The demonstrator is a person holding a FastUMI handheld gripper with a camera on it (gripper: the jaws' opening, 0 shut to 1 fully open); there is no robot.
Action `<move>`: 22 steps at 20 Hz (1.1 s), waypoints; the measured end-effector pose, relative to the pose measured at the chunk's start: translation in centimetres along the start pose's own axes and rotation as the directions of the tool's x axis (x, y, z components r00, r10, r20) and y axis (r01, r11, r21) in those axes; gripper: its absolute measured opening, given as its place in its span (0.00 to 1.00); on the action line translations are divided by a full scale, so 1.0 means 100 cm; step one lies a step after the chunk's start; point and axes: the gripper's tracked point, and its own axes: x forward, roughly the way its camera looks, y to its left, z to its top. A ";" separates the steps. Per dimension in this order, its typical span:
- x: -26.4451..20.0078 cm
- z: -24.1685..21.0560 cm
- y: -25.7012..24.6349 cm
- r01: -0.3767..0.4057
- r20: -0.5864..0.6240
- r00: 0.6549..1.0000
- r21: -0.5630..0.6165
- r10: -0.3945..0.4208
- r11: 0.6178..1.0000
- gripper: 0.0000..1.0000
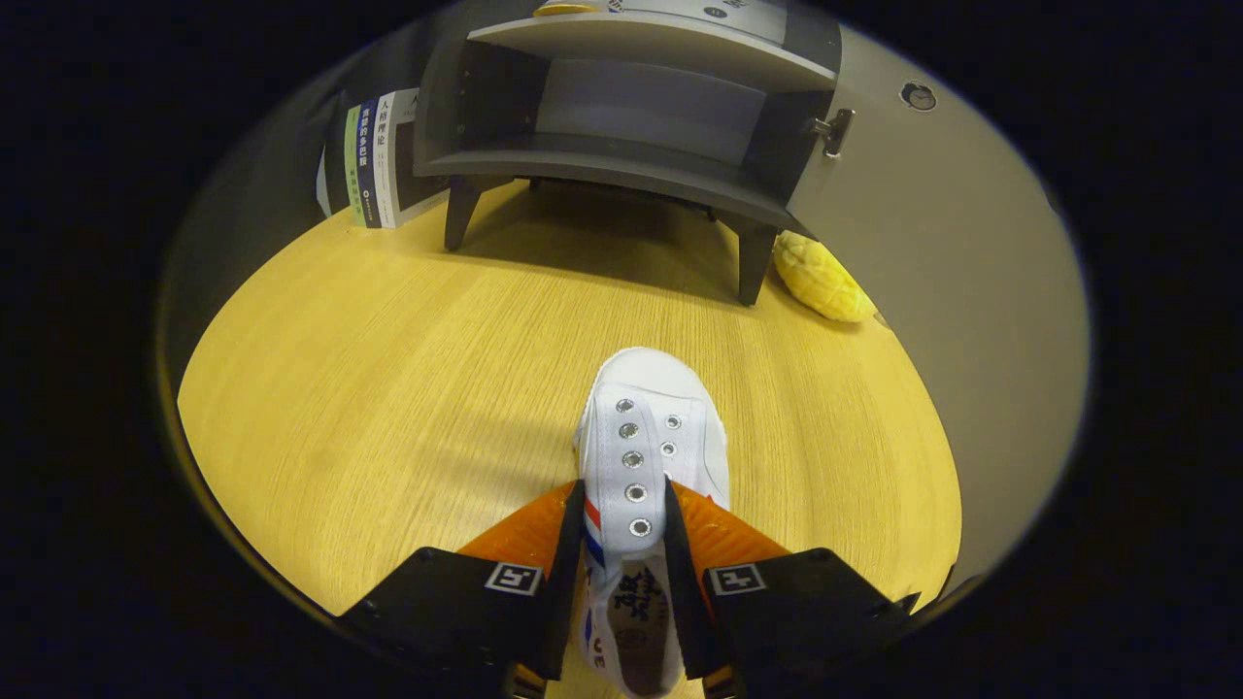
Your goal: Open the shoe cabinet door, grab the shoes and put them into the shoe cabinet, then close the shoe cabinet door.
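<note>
A gripper [626,510] at the bottom centre of the frame is clenched on a white canvas shoe [649,427], one finger pressing each side near the heel opening, toe pointing forward over a wooden table [388,388]. At the top centre stands a grey shoe cabinet [621,165] on short legs, its door [932,252] already swung open to the right. The shelf inside looks empty. Judging by this, opening and grasping are done; placing the shoe and closing the door remain. Bare tabletop lies between shoe and cabinet. Books [374,160] stand at the upper left, and a yellow bumpy object [821,282] sits beside the cabinet's right leg.
</note>
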 end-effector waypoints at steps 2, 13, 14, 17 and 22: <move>0.002 0.000 0.000 0.006 0.014 1.000 -0.043 -0.006 0.999 0.40; -0.013 0.010 0.002 -0.064 -0.001 0.998 0.014 0.064 0.998 0.04; -0.017 0.014 0.003 -0.064 0.007 0.998 0.014 0.064 0.998 0.04; -0.040 0.038 0.002 -0.078 0.044 0.996 -0.016 0.079 0.997 0.04; -0.098 0.097 -0.004 -0.106 0.131 0.986 0.003 0.105 0.994 0.04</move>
